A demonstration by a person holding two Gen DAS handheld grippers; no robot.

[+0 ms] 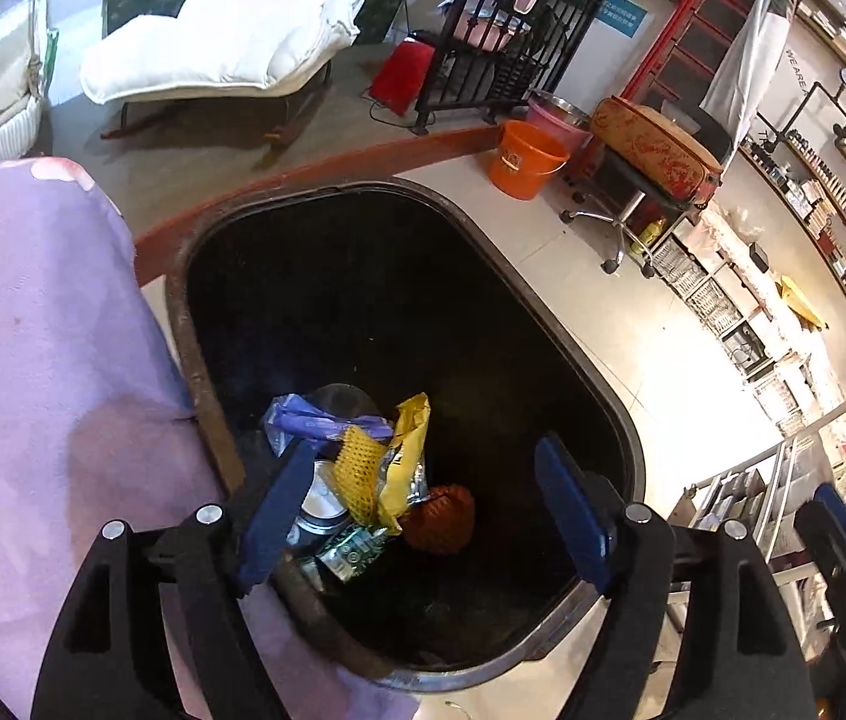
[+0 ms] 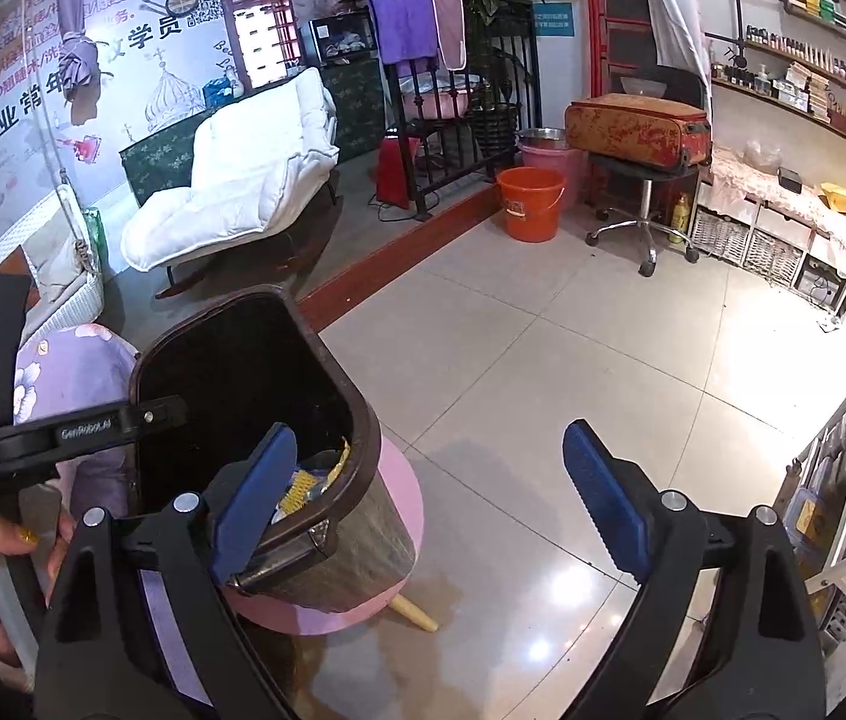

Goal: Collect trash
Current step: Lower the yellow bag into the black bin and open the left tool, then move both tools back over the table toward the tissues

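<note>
Bright indoor light, with strong white glare on the glossy floor tiles (image 2: 543,420). Very dark inside the trash bin (image 1: 363,312). Heavy fisheye bending and black vignette at the corners; slightly soft overall.

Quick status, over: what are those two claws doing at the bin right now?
Left gripper open above the trash bin, holding nothing. Right gripper open, empty, beside it. Wrappers already inside. Nothing in the way.

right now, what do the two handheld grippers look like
Both the left gripper and the right gripper have black plastic bodies with silver pivot bolts and flat blue finger pads with ridged inner faces. White GenRobot.AI lettering marks the left one's side.
</note>
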